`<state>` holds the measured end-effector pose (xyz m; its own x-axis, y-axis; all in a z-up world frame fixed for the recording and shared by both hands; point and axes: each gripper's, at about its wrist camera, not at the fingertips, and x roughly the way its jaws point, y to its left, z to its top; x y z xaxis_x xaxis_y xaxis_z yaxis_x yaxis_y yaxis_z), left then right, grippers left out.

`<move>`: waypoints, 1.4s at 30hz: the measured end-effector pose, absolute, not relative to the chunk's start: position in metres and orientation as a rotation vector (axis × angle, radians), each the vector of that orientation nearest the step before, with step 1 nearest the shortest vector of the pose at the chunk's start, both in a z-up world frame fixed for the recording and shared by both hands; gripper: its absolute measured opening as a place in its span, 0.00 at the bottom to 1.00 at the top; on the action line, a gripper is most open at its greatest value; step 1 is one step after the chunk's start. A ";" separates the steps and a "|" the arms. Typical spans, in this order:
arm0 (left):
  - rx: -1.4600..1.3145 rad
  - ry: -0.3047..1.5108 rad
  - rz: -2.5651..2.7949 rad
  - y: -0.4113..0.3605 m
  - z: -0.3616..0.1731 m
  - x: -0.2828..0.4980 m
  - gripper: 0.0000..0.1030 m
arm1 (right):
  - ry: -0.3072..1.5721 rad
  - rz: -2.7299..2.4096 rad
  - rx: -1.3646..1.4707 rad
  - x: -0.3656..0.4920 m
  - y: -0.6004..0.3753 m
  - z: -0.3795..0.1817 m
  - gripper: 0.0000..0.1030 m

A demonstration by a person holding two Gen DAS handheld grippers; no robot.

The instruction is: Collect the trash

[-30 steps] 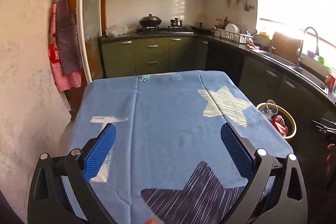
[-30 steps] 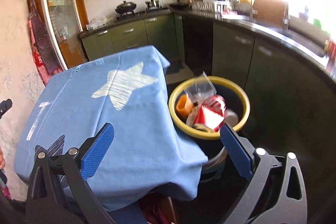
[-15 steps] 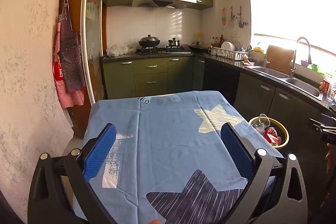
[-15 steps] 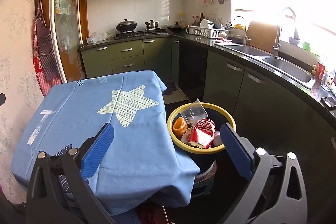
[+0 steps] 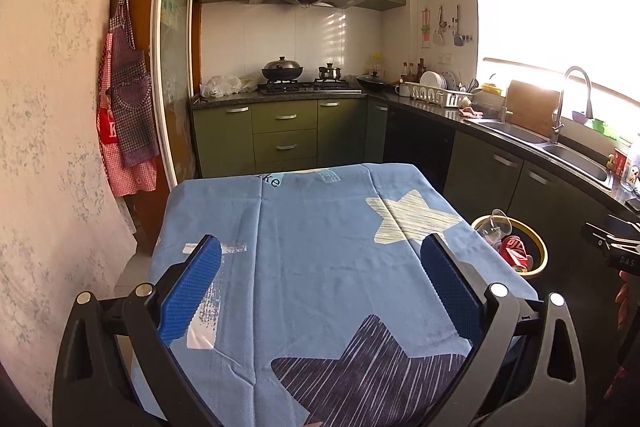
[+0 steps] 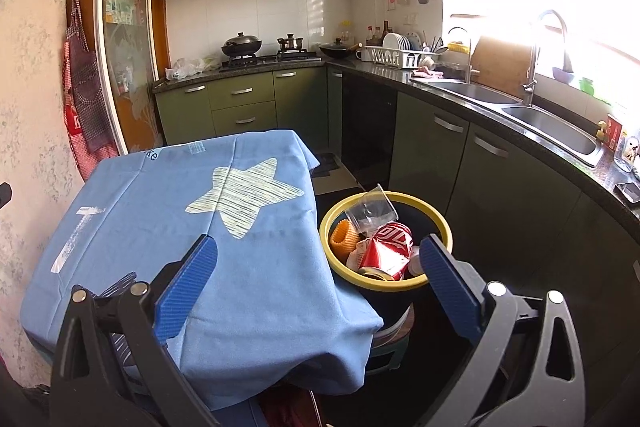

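Note:
A dark bin with a yellow rim (image 6: 438, 223) stands right of the table; it also shows in the left wrist view (image 5: 540, 247). It holds a crushed red can (image 6: 386, 247), a clear plastic cup (image 6: 370, 209), an orange piece (image 6: 343, 237) and more trash. My right gripper (image 6: 318, 277) is open and empty, above and short of the bin. My left gripper (image 5: 320, 279) is open and empty above the blue star-print tablecloth (image 5: 320, 227). The right gripper's body shows at the right edge of the left wrist view (image 5: 616, 243).
The table (image 6: 160, 211) under the cloth stands beside a wall on the left with aprons (image 5: 126, 115) hanging. Green cabinets (image 5: 280, 139) with a stove lie behind. A dark counter with a sink (image 6: 548, 123) and dish rack runs along the right.
Both grippers have pulled back and tilted up, so more of the kitchen shows and the table and bin look farther away. Both stay open and empty.

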<state>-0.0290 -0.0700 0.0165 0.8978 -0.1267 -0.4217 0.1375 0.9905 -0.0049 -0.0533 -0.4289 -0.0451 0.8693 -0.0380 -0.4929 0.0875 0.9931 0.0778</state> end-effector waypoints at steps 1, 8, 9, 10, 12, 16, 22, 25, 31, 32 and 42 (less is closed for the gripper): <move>0.024 0.436 -0.136 -0.070 0.016 -0.029 0.95 | 0.513 -0.066 0.100 -0.053 -0.429 -0.045 0.94; 0.019 0.437 -0.134 -0.068 0.016 -0.028 0.95 | 0.512 -0.070 0.101 -0.053 -0.429 -0.045 0.94; 0.020 0.437 -0.133 -0.067 0.017 -0.027 0.95 | 0.511 -0.070 0.101 -0.053 -0.429 -0.045 0.94; 0.021 0.437 -0.132 -0.067 0.017 -0.027 0.95 | 0.511 -0.069 0.102 -0.053 -0.429 -0.045 0.94; 0.020 0.440 -0.132 -0.067 0.016 -0.026 0.95 | 0.512 -0.070 0.100 -0.053 -0.429 -0.045 0.94; 0.021 0.440 -0.130 -0.067 0.016 -0.026 0.95 | 0.511 -0.069 0.100 -0.052 -0.428 -0.044 0.94; 0.021 0.441 -0.132 -0.067 0.015 -0.026 0.95 | 0.510 -0.068 0.101 -0.052 -0.429 -0.044 0.94; 0.022 0.444 -0.132 -0.068 0.014 -0.027 0.95 | 0.511 -0.069 0.101 -0.051 -0.430 -0.044 0.94; 0.020 0.445 -0.132 -0.067 0.014 -0.026 0.95 | 0.512 -0.069 0.101 -0.051 -0.430 -0.044 0.94; 0.020 0.445 -0.132 -0.067 0.014 -0.026 0.95 | 0.512 -0.068 0.101 -0.051 -0.430 -0.044 0.94; 0.022 0.450 -0.133 -0.068 0.012 -0.026 0.95 | 0.513 -0.068 0.102 -0.050 -0.430 -0.046 0.94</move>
<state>-0.0255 -0.0684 0.0124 0.8918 -0.1232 -0.4354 0.1329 0.9911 -0.0081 -0.0501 -0.4297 -0.0455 0.8692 -0.0390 -0.4929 0.0899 0.9927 0.0801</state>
